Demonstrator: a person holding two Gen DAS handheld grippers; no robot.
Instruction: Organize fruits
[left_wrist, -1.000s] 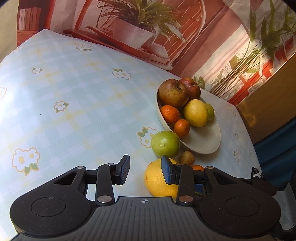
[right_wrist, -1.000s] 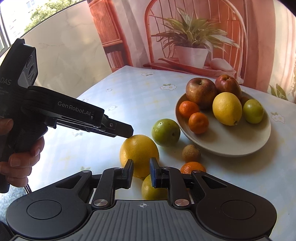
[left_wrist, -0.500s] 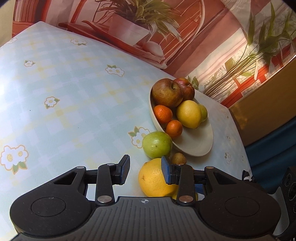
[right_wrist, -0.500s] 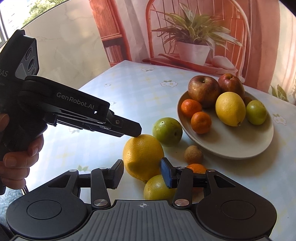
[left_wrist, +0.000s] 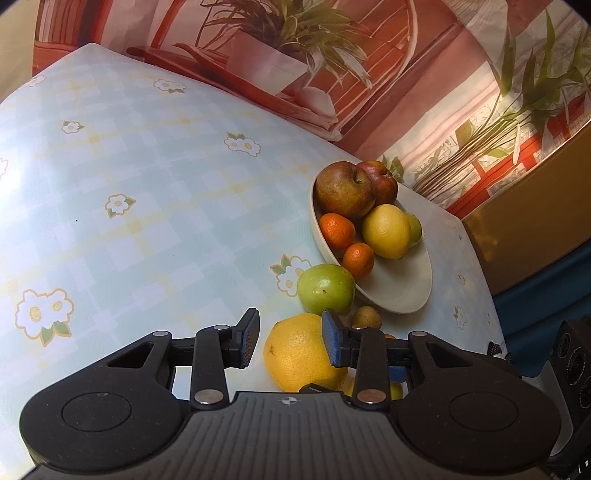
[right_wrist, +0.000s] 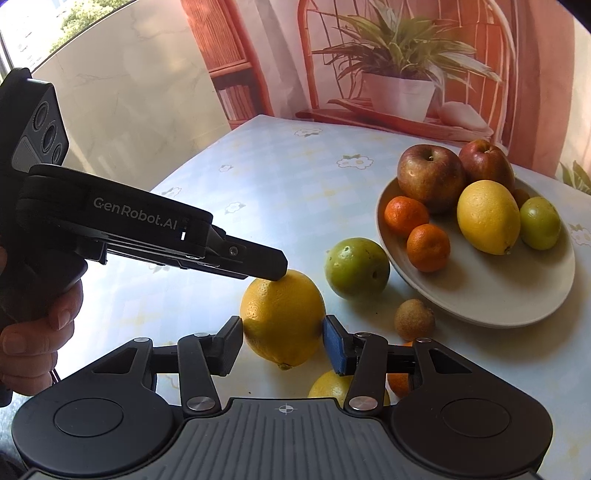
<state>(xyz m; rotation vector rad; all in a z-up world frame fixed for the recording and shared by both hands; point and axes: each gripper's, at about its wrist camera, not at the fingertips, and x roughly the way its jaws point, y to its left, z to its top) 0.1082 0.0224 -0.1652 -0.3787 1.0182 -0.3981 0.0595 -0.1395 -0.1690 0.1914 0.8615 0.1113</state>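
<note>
At the bottom centre of the right wrist view, the right gripper (right_wrist: 282, 341) has its jaws part-way apart on either side of a large yellow citrus (right_wrist: 282, 319); they have just been opening, and the blue pad on the right sits at the fruit's skin while the left pad stands just clear of it. Under the gripper body, another yellow fruit (right_wrist: 332, 386) and a small orange one (right_wrist: 399, 384) are partly hidden. From the left of that frame the left gripper (right_wrist: 275, 266), held in a person's hand (right_wrist: 33, 332), reaches in with its tip touching the top of the large citrus; in its own view its jaws stand narrowly apart with nothing pressed between them. Further up, a green fruit (right_wrist: 356, 267) and a small brown fruit (right_wrist: 413, 319) lie on the flowered counter (right_wrist: 277, 177) just beside the plate (right_wrist: 480, 295). At the right, the plate carries two apples, two mandarins, a lemon and a small green fruit.
</note>
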